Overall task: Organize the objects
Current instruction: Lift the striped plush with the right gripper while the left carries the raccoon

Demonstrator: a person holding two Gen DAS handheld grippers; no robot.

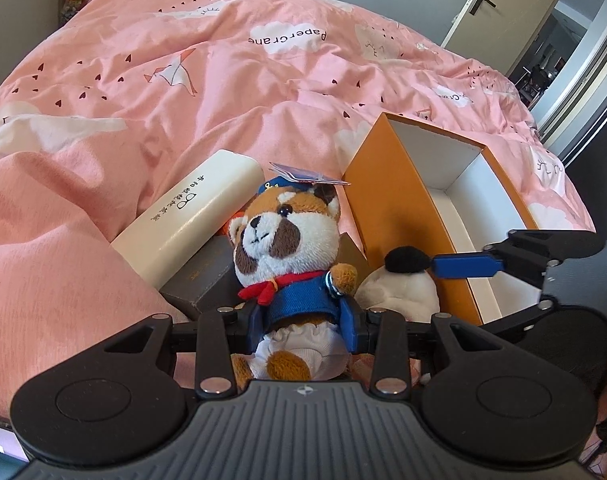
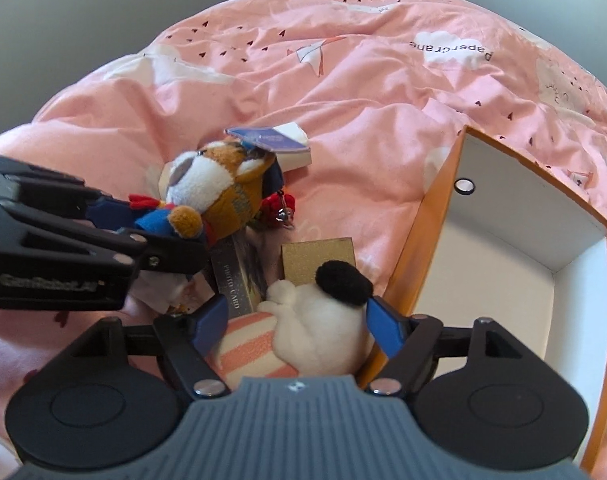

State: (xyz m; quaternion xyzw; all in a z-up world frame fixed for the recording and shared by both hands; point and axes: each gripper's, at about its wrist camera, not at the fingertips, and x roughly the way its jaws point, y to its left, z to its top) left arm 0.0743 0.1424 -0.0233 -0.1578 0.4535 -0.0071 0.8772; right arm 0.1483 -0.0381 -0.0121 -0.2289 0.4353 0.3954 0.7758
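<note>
Between the blue pads of the left tool, a brown-and-white plush raccoon in a blue sailor jacket and red neckerchief is clenched at the waist, head up, apparently lifted clear of the pile for moving. At its right, the right tool stands released, its blue pads spread either side of a white plush toy with a black ear and a pink-striped body without pressing it; the toy lies on the bed against the outer wall of the orange cardboard box with a white inside. That box sits open and bare, probably the intended container. Behind the toys a cream oblong case with black lettering leans on a dark grey box, beside a small gold box. All of it rests on the rumpled pink quilt.
</note>
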